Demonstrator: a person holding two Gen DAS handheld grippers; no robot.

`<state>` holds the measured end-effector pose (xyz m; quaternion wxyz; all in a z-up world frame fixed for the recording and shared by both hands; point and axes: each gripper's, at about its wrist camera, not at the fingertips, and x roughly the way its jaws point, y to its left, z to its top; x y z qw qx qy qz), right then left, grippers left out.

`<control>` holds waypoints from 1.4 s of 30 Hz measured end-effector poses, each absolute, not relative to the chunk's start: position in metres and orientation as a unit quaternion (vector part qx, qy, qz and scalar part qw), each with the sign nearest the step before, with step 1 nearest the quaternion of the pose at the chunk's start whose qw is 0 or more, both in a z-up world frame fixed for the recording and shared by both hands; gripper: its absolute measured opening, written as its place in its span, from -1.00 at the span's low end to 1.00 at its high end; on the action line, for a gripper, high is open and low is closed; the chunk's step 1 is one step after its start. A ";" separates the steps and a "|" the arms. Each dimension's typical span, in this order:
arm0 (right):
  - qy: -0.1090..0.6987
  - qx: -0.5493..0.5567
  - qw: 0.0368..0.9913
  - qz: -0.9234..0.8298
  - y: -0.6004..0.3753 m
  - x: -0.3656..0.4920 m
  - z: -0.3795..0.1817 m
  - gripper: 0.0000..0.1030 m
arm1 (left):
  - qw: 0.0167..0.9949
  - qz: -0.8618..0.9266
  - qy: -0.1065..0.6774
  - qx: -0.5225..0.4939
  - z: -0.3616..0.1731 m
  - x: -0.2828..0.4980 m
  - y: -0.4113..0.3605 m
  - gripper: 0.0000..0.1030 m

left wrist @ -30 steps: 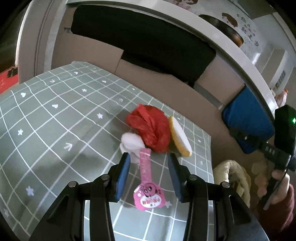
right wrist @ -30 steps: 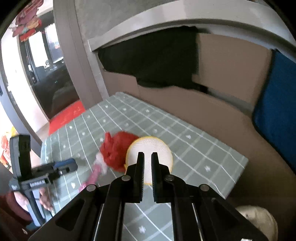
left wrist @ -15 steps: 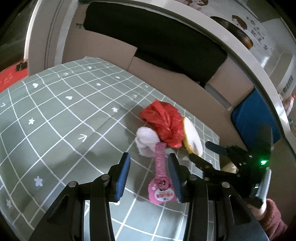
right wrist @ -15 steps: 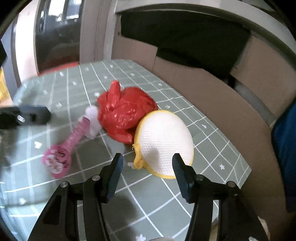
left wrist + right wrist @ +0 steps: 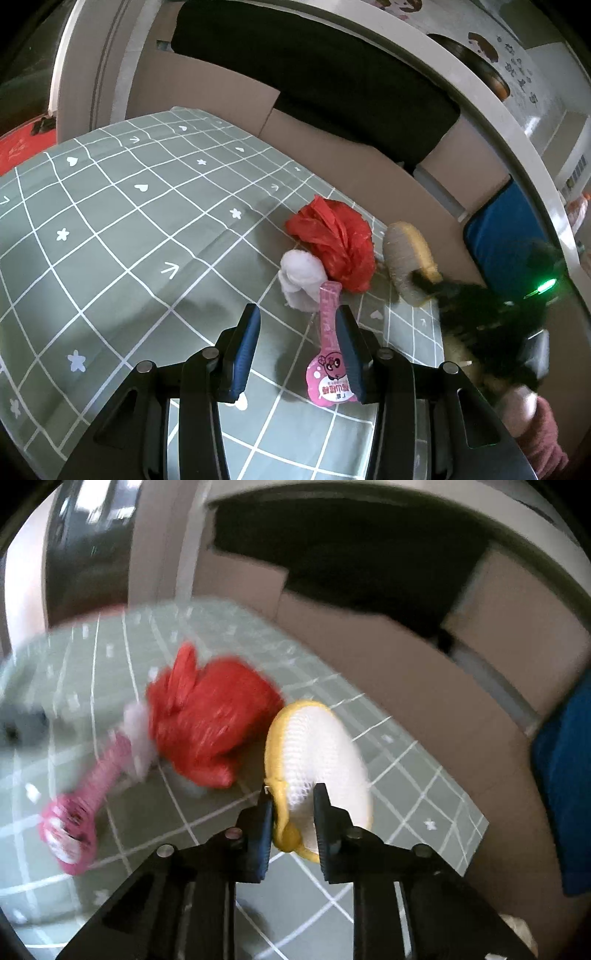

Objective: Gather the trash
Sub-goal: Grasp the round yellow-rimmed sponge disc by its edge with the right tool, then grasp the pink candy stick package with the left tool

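On the green checked tablecloth (image 5: 129, 221) lie a crumpled red plastic bag (image 5: 336, 243), a white tissue wad (image 5: 301, 277) and a pink drink pouch (image 5: 327, 369). My left gripper (image 5: 297, 347) hovers open over the cloth, with the pouch lying beside its right finger. A round white mesh pad with a yellow rim (image 5: 317, 746) stands tipped on edge. My right gripper (image 5: 291, 812) is closing on the pad's near rim, which sits pinched between its pads. The left wrist view shows that gripper (image 5: 436, 288) as a dark blur at the pad (image 5: 404, 254). The bag (image 5: 210, 716) and pouch (image 5: 81, 812) lie left of it.
A cardboard wall (image 5: 332, 155) runs along the table's far side, with black cloth (image 5: 314, 74) above it and a blue cushion (image 5: 506, 229) at the right. The table's right edge drops off just past the pad. A hand in a dark red sleeve (image 5: 535, 424) holds the right gripper.
The right gripper came down to the mesh pad, opened, then closed on its rim, and the pad tipped up onto its edge. The left gripper has stayed almost still and open.
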<state>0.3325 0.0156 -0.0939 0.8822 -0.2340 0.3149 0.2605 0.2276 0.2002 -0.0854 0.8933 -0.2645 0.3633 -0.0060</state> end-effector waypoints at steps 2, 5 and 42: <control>0.322 -0.151 0.893 0.276 -0.012 0.335 -0.068 -0.76 | 0.893 -0.009 0.365 -0.262 -0.086 0.229 0.196 -0.16; 0.340 -0.027 0.891 0.299 -0.055 0.340 -0.040 -0.76 | 0.892 -0.018 0.370 -0.257 -0.086 0.232 0.188 -0.16; 0.340 -0.013 0.899 0.277 -0.106 0.284 -0.065 -0.73 | 0.883 0.036 0.430 -0.185 -0.111 0.243 0.129 -0.53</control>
